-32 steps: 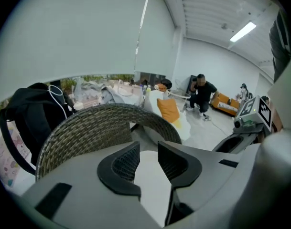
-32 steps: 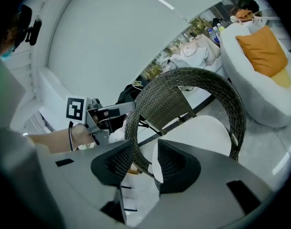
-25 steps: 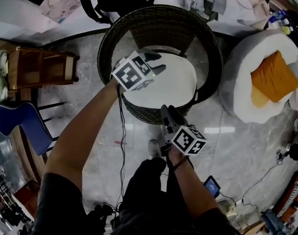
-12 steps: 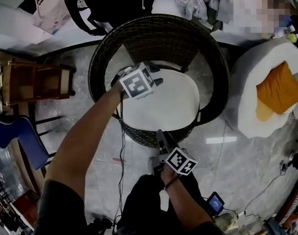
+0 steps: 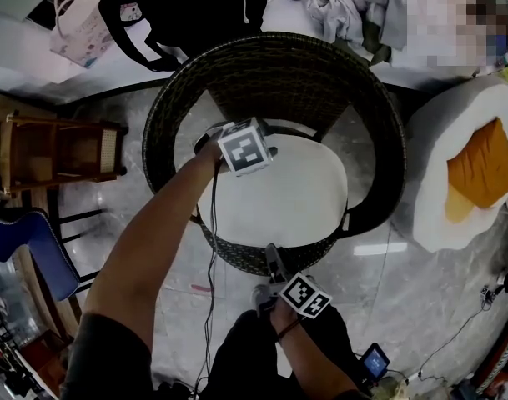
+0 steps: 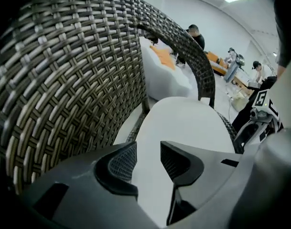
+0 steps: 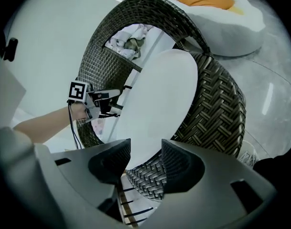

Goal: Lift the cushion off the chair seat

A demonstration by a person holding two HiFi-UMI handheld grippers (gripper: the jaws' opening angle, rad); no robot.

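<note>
White cushion (image 5: pixel 279 192) lies flat on wicker chair (image 5: pixel 274 57) seat. We judge it light, soft, likely to sag; we'd pinch opposite edges. Left gripper (image 6: pixel 148 162) and right gripper (image 7: pixel 145 162): jaws spread, just been opening, nothing between pads yet.

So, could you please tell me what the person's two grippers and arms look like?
Both the left gripper and right gripper have grey bodies and black wedge-shaped jaws with ribbed pads. Each carries a white cube printed with black square markers. A black cable hangs by the left arm; the forearms are bare.
</note>
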